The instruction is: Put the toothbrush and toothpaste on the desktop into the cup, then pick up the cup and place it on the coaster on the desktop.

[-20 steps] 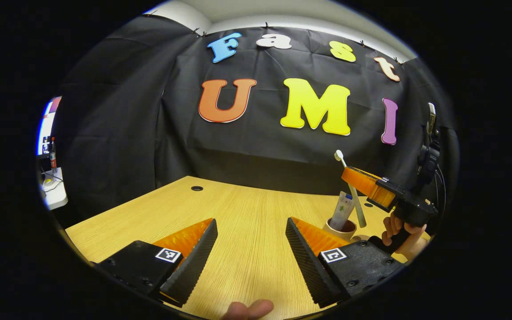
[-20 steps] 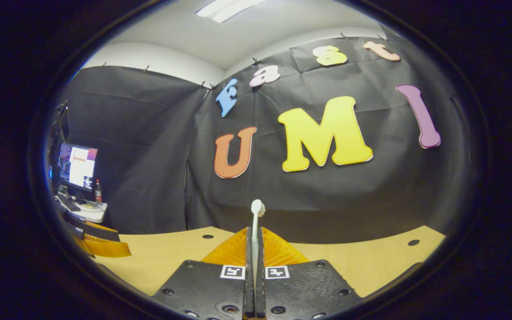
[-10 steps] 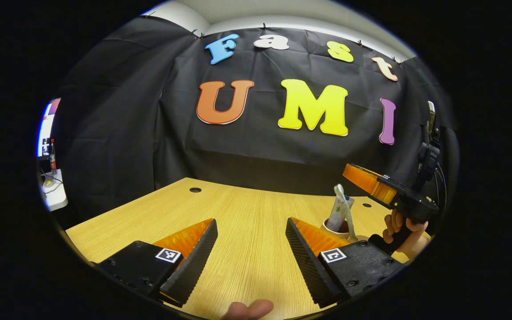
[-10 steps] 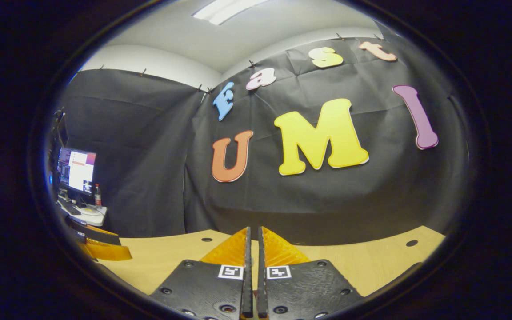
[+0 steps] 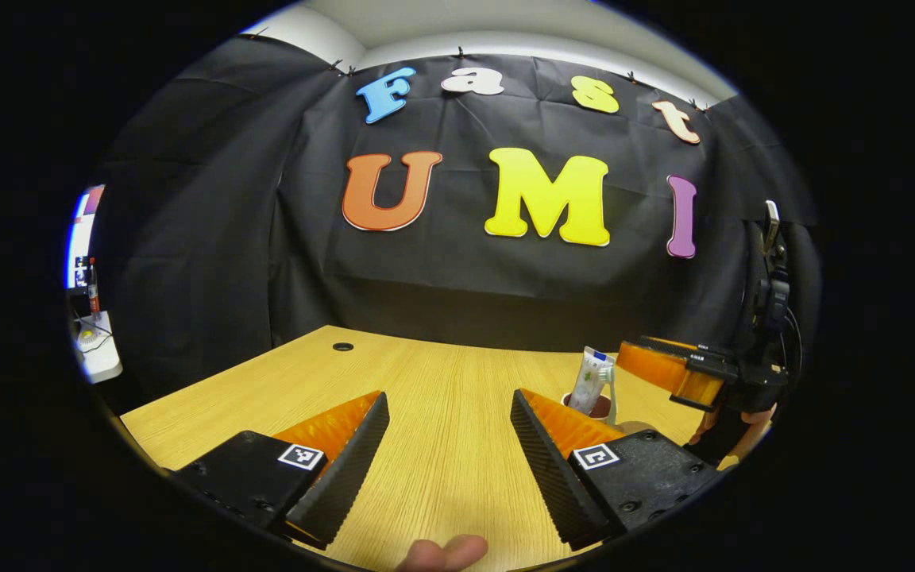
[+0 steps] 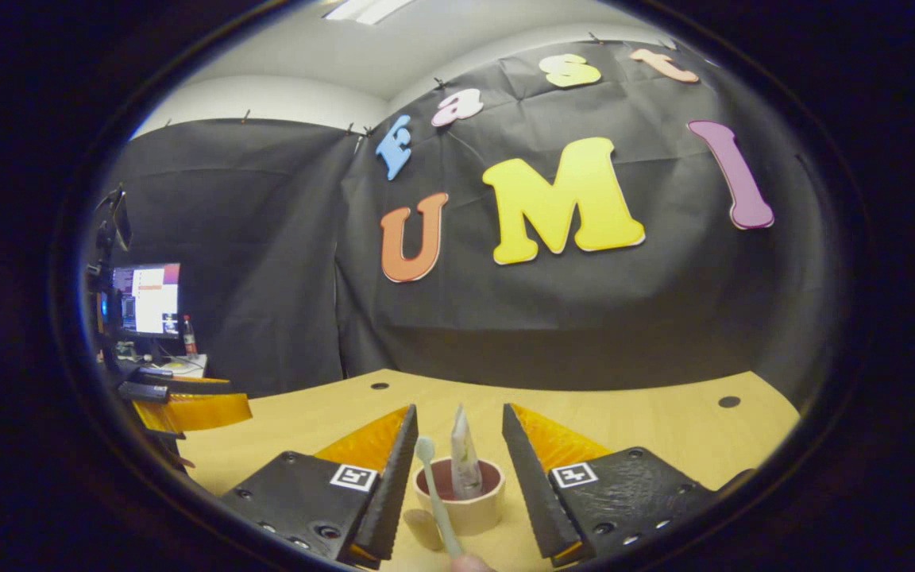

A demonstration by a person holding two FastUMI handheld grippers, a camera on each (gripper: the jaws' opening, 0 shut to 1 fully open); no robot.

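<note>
Right gripper (image 6: 457, 453) sitting released, fingers straddling the cup (image 6: 459, 496) holding toothbrush (image 6: 435, 492) and toothpaste (image 6: 464, 461); left gripper (image 5: 448, 445) hovering released over desk (image 5: 442, 397).

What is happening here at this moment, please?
A person holds a two-finger gripper in each hand over a wooden desk. The toothbrush and the toothpaste both stand in the cup. The right gripper is open, with one finger on each side of the cup, not yet closed on it. The left gripper is open too and holds nothing, above bare desk to the side. The cup is not lifted yet; I cannot see the coaster clearly.
</note>
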